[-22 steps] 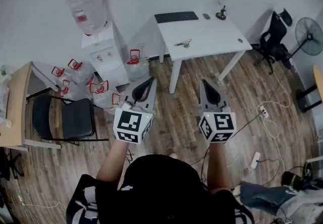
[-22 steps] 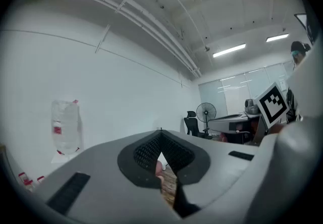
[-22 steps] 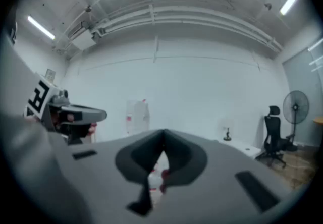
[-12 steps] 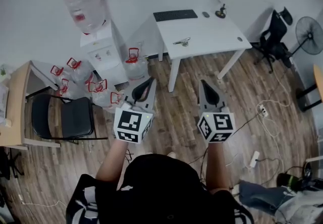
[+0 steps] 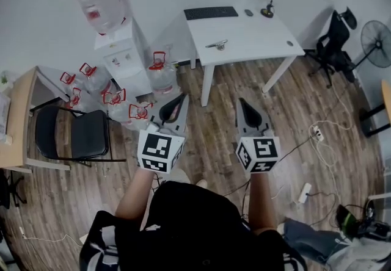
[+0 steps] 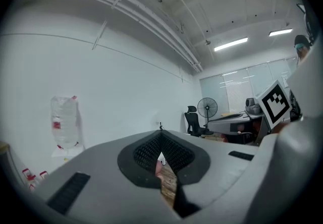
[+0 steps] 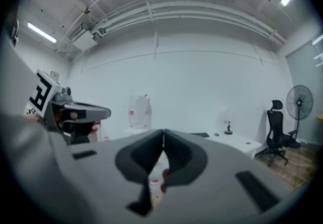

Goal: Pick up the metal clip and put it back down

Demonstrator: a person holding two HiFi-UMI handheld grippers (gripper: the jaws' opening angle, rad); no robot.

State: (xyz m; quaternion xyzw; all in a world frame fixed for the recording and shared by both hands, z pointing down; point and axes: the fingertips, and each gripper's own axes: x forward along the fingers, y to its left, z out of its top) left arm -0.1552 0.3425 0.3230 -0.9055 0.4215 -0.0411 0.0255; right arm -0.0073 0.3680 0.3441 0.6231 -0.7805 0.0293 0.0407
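Metal clip (image 5: 217, 44) lies on the white table (image 5: 259, 41) in the head view, far from the left gripper (image 5: 182, 100) and right gripper (image 5: 241, 102); left gripper view: jaws together, holding nothing; right gripper view: jaws together, holding nothing.

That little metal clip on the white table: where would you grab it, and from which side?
Probably from above, jaws across its narrow middle. The clip lies on the table, longer left to right, so closing across the short way should hold. It is too small here to tell its handles apart. The left gripper and right gripper are both shut, so one must open first.
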